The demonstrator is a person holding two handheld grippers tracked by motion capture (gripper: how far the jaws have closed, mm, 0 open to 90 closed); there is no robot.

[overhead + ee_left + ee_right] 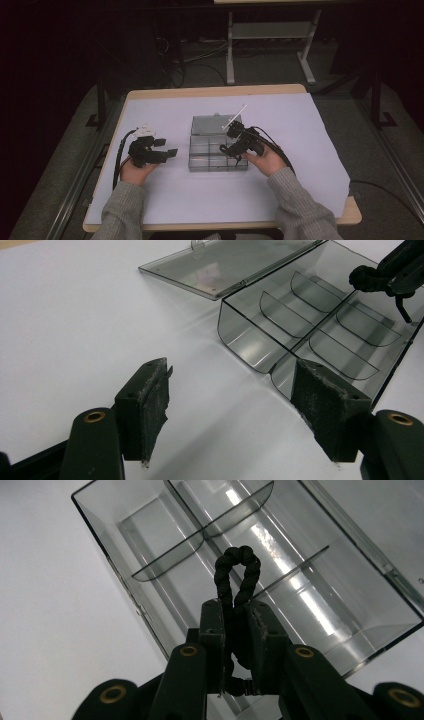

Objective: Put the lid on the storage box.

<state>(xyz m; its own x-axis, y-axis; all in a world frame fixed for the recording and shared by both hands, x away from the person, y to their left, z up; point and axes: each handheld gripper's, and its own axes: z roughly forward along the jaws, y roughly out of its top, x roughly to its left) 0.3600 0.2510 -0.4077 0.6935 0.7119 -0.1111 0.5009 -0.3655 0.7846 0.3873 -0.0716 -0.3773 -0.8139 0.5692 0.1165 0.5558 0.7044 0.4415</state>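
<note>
Two black jaws of the right gripper (235, 630) rise from the bottom of the right gripper view, drawn narrow and pinching a black braided cord loop (238, 575) between their pads. Part of the loop stands up above the jaw tips, and a short stretch of it shows below them. It hangs over a clear plastic organizer box (120, 575), above the curved dividers (170, 557) that split the box into compartments; whether the loop touches the box cannot be told.

Seen from the high view, the box (218, 152) sits near the middle of the table, on a white sheet (300, 135) that covers most of the wooden top. Its hinged lid (210, 125) lies open and flat on the far side. The right gripper (235, 139) is over the right part of the box, held by the person's right hand (265, 160) in a grey sleeve. A thin white stick (235, 119) shows beside the lid's right end, slanting toward the far right.

Left of the box and apart from it, the left hand (134, 170) holds the left gripper (167, 149) above the bare sheet. In the left gripper view its jaws stand wide apart with nothing between the worn pads (155, 405), pointing toward the box's near corner (240, 347).
</note>
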